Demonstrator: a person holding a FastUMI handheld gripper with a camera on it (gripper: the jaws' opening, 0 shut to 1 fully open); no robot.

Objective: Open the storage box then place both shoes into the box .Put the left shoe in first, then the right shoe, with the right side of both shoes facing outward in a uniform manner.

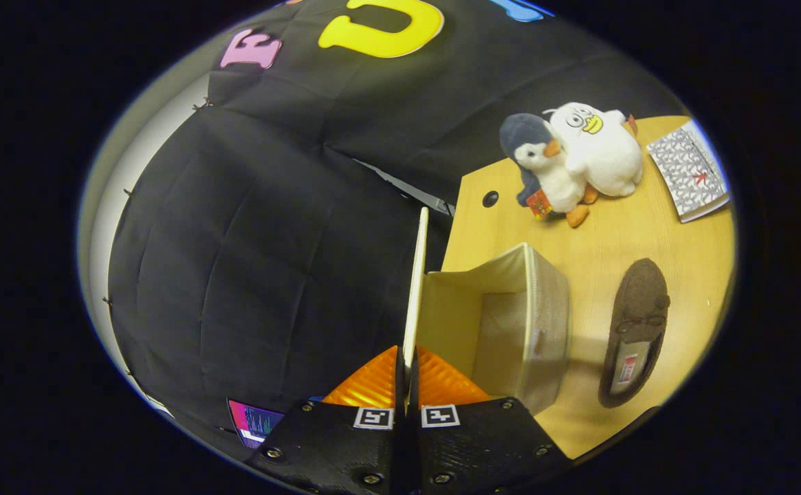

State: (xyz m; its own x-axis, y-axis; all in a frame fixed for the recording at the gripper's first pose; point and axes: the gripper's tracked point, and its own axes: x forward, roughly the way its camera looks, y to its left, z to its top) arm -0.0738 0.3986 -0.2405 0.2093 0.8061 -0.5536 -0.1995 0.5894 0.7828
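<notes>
The light wooden table (620, 234) extends ahead and to the right of the tongs. The cream fabric storage box (510, 323) stands just ahead of the tongs, slightly to their right, with its interior exposed and bare. Its flat cream lid (416, 289) is raised edge-on, running straight forward from the fingertips. The tongs (406, 375) are closed on the lid: the 2 orange ribbed fingers (371, 385) press its lower edge from either side, with no gap visible. 1 dark brown slipper-style shoe (634, 330) lies flat on the table to the right of the box, apart from it, its opening facing up. Beyond the box, well ahead of the tongs, 2 plush toys sit touching: a white duck (599, 148) and a grey-and-white penguin (544, 168). A patterned grey booklet (690, 168) lies right of the toys.
</notes>
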